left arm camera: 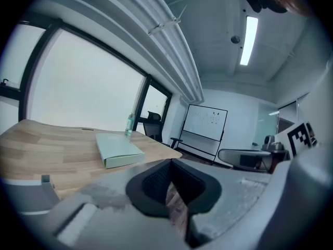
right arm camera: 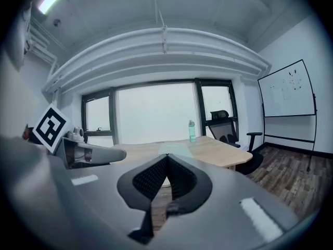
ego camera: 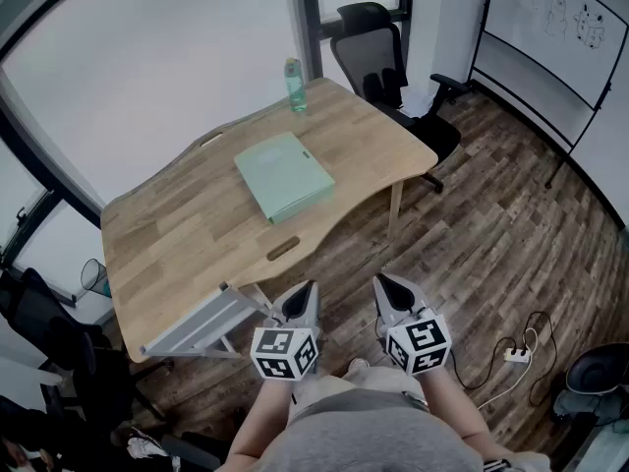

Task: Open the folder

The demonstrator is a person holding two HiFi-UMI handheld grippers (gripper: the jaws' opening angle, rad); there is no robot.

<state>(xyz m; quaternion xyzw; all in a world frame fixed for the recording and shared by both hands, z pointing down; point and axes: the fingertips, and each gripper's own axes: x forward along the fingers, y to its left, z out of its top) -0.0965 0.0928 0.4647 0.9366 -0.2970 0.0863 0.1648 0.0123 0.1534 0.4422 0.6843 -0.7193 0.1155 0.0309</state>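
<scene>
A pale green folder (ego camera: 284, 176) lies flat and closed on the wooden table (ego camera: 177, 234), toward its far right part. The left gripper view shows the folder (left arm camera: 117, 149) well ahead on the table top. From the right gripper view the folder (right arm camera: 176, 149) is a thin pale strip on the table. My left gripper (ego camera: 301, 300) and right gripper (ego camera: 389, 289) hang side by side over the floor, short of the table's near edge. Each has its jaws together with nothing between them. Both are far from the folder.
A green bottle (ego camera: 295, 85) stands at the table's far edge behind the folder. A black office chair (ego camera: 383, 62) sits beyond the table's right corner. A whiteboard (ego camera: 560, 23) stands at the far right. A power strip (ego camera: 515, 354) and cable lie on the floor.
</scene>
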